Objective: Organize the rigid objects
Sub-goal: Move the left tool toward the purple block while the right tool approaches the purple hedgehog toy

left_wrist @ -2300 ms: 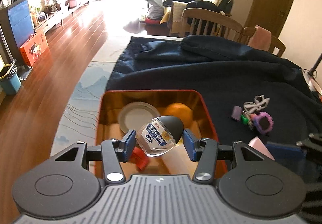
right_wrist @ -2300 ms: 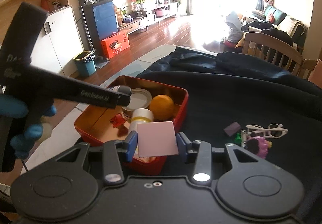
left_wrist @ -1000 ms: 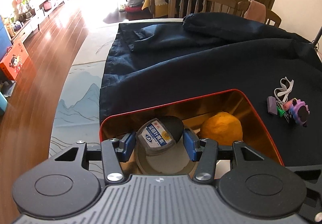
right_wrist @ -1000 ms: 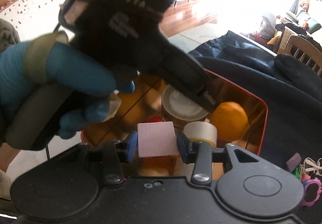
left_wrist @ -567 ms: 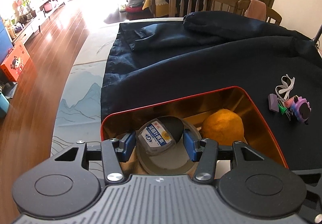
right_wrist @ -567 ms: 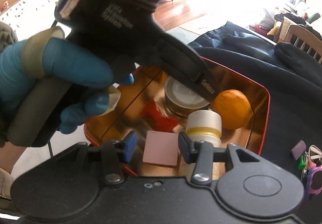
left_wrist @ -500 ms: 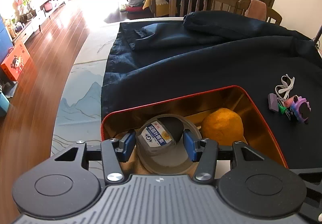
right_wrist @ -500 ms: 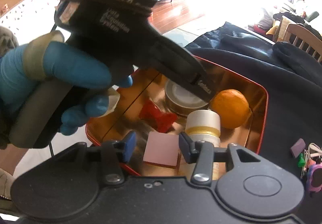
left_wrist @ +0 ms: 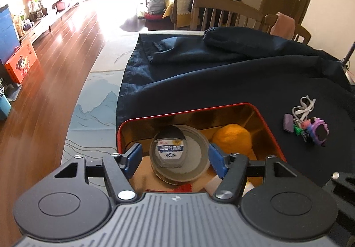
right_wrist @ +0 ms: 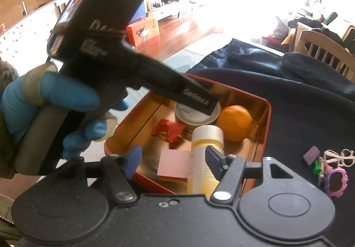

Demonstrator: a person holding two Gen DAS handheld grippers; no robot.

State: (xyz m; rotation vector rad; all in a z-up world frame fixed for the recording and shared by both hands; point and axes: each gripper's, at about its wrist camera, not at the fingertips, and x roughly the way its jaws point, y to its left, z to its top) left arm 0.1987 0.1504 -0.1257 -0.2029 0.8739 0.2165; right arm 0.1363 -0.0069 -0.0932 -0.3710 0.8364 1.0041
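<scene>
Both my claws are opening and have let go: my left claw (left_wrist: 175, 156) has dropped the small bottle (left_wrist: 169, 150) onto the round tin lid (left_wrist: 197, 151), low in the frame, and my right claw (right_wrist: 173, 158) has left the pink notepad (right_wrist: 174, 165) flat in the red tray (right_wrist: 267, 118). Two more pieces are stowed, with the small trinkets (right_wrist: 328, 169) at lower right on the worktop still to go. The bottle is clear with a black cap and a blue label, lying on its side.

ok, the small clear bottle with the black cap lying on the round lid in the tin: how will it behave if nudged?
The small clear bottle with the black cap lies on its side, so it likely rolls. It looks light plastic, probably easy to shift. The round grey lid beneath has a raised rim, which may stop it.
</scene>
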